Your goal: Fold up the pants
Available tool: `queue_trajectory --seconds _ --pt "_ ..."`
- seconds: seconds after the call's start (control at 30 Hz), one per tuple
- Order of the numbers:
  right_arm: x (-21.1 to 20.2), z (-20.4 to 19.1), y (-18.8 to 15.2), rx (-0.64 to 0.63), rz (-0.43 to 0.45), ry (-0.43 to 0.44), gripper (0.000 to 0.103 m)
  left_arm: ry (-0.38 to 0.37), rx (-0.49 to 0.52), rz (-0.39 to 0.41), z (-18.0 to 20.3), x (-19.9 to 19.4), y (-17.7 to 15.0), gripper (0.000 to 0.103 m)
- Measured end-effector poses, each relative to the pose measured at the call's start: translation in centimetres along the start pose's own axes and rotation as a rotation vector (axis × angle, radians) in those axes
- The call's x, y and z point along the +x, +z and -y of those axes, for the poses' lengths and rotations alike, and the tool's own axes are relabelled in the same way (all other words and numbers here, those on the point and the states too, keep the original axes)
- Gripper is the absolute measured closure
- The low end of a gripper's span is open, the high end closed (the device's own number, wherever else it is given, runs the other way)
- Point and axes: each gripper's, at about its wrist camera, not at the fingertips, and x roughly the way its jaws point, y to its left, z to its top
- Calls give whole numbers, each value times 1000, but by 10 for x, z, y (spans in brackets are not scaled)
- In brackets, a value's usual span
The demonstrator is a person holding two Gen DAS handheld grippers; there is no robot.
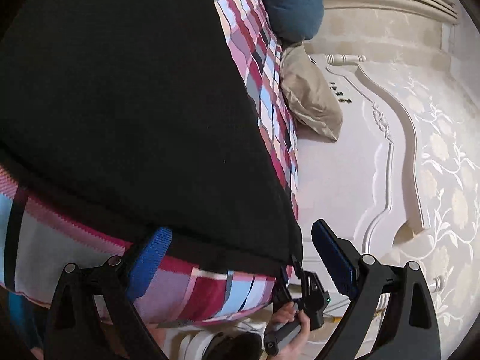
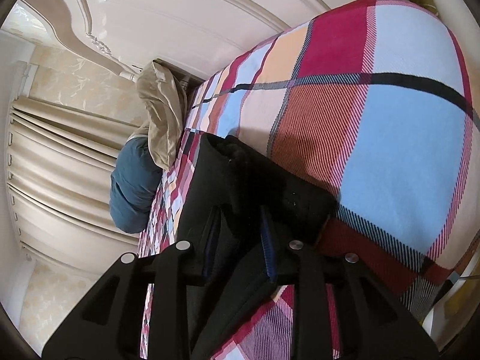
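- On the plaid bedspread [image 2: 399, 138] lie the black pants [image 1: 126, 114], spread flat in a broad dark sheet; in the left wrist view they cover most of the bed, one straight edge running along the bed's side edge, toward the pillows.
- Long axis, as a judgement: along the bed, from the near corner toward the beige pillow [image 1: 312, 99] and the blue pillow [image 1: 291, 3] at the headboard [image 1: 387, 138]. Which end is waist and which is cuff cannot be told.
- Near corner of the pants sits at the corner of the bedspread, directly ahead of the left gripper [image 1: 240, 258].
- Left gripper: fingers well apart, nothing clamped. Its left pad [image 1: 150, 258] lies at the pants' near edge on the plaid; its right pad stands off the bed's side edge, in air. The fabric corner lies between them.
- Right gripper [image 2: 240, 237]: jaws narrowly parted, black fabric bunched between them; whether the pads press on the cloth cannot be told. It sits at the same near corner, seen in the left wrist view with a hand [image 1: 291, 324] on its handle.
- Judgement: both grippers are at one end of the garment, the right nearer to the cloth. The coming fold would likely carry this end along the long axis toward the pillows.
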Motion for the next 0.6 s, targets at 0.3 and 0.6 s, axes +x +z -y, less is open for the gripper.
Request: queue_trajectory --seconds 0.3,0.6 --pt "-2 3 -1 3 2 20 76 128 83 67 10 7 12 77" --pt "-5 -3 -4 -35 42 -10 97 192 194 55 15 10 11 95"
